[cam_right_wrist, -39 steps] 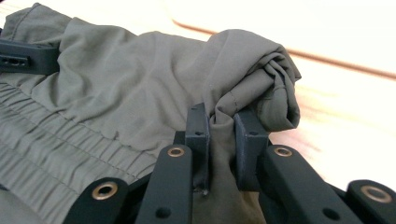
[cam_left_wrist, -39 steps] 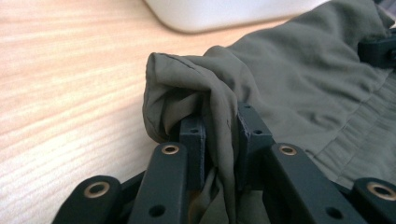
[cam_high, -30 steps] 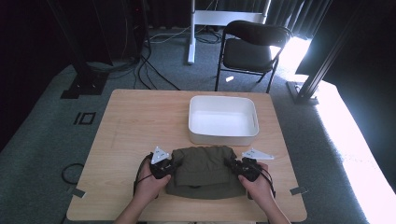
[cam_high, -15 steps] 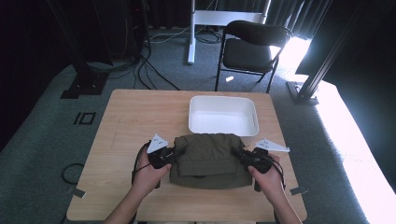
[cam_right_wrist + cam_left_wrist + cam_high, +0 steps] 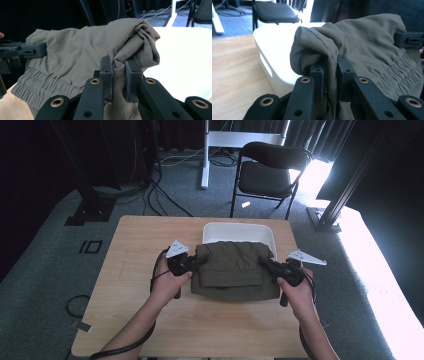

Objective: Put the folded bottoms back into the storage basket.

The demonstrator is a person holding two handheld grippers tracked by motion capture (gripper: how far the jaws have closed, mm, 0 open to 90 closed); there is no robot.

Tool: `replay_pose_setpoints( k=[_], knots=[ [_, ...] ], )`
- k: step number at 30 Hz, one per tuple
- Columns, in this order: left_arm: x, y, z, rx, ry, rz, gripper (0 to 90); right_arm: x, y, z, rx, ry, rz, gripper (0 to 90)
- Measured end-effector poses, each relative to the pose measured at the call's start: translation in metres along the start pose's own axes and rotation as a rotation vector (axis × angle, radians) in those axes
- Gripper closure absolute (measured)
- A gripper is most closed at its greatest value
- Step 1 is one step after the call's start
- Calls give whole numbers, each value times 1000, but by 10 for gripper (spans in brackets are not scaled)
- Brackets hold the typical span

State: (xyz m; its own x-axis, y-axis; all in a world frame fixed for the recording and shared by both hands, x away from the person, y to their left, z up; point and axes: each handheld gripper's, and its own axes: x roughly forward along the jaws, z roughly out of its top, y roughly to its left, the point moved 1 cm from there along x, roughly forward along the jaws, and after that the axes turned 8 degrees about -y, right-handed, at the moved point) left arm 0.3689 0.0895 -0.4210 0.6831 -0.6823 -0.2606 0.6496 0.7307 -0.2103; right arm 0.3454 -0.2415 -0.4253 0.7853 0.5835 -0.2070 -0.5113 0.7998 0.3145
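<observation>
From the high view, a folded olive-green garment point(image 5: 234, 270) hangs between the two grippers above the wooden table point(image 5: 125, 260), its far edge lying over the near rim of a white tub point(image 5: 235, 229). The left gripper point(image 5: 200, 261) pinches the cloth at its left side and the right gripper point(image 5: 262, 262) at its right side, each held in a hand. A grey carpet surrounds the table; a black folding chair point(image 5: 267, 167) stands beyond it, cables trail across the floor, and bright light falls on the carpet at the right.

In the left gripper view, the left gripper point(image 5: 329, 75) has its jaws nearly closed on a bunched fold of the garment point(image 5: 362, 47), whose stitched hem curls over the jaws and whose gathered waistband shows at lower right. The white tub point(image 5: 274, 57) sits just behind, on the table point(image 5: 234, 75).

In the right gripper view, the right gripper point(image 5: 118, 75) likewise has its jaws clamped close on a fold of the garment point(image 5: 82, 47). The tub point(image 5: 185, 57) is just beyond, and the left gripper point(image 5: 25, 52) grips the far edge.
</observation>
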Motion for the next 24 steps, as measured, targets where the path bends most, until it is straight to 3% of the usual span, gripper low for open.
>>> replay_pose_setpoints(
  k=[9, 11, 20, 24],
  knots=[
    [18, 7, 21, -2, -13, -15, 802, 13, -15, 18, 4, -18, -37, 797],
    [26, 12, 25, -26, -10, -20, 802, 17, -19, 21, 8, -17, -43, 797],
    [52, 22, 40, 15, -10, 0, 802, 32, -35, 35, 26, -29, -62, 797],
    [63, 29, 44, 1, 6, 10, 802, 42, -44, 41, 36, -32, -76, 797]
  ],
)
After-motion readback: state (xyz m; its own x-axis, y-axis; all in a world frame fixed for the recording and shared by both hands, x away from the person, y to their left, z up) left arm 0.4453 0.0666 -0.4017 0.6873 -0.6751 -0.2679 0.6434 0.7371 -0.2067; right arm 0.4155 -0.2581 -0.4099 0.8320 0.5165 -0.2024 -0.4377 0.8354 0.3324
